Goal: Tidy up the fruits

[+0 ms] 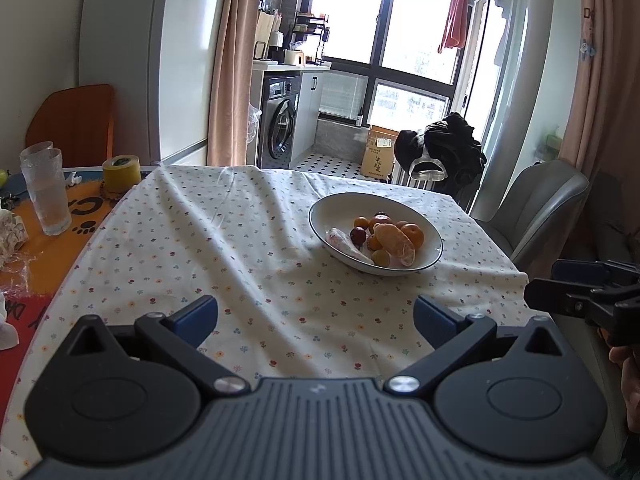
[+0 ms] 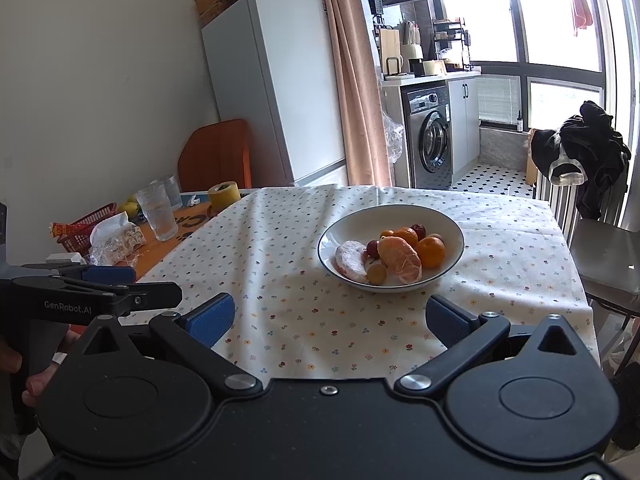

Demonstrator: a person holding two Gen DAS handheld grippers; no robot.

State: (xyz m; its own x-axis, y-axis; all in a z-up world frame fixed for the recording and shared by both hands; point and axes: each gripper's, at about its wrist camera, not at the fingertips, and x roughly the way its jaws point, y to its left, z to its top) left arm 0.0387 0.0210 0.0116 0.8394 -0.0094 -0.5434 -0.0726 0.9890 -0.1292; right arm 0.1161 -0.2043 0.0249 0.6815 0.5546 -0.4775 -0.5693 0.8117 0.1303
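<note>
At the bottom of each wrist view the tongs are seen spread wide apart and empty: the left gripper (image 1: pixel 316 318) and the right gripper (image 2: pixel 330 318) are both held above the near stretch of the flowered tablecloth (image 1: pixel 240 248), which lies bare and wrinkled and could snag if dragged across.

Right of centre in both views, the fruits are found heaped in a white bowl (image 1: pixel 434 248). A peeled mandarin (image 2: pixel 402 260) lies at the front; it is judged soft and easily burst, so a light pinch across its width would be wanted. The whole oranges (image 2: pixel 431 251) behind are likely firmer and rounder, prone to rolling out of the pads. The small plum-like fruits (image 2: pixel 373 248) seem slick and light. A pale pinkish piece (image 2: pixel 352 266) cannot be identified.

The table edge falls away just right of the bowl, toward a grey chair (image 1: pixel 536 208). At the far left, glasses (image 1: pixel 46 188) and a tape roll (image 1: pixel 120 174) crowd the border.
</note>
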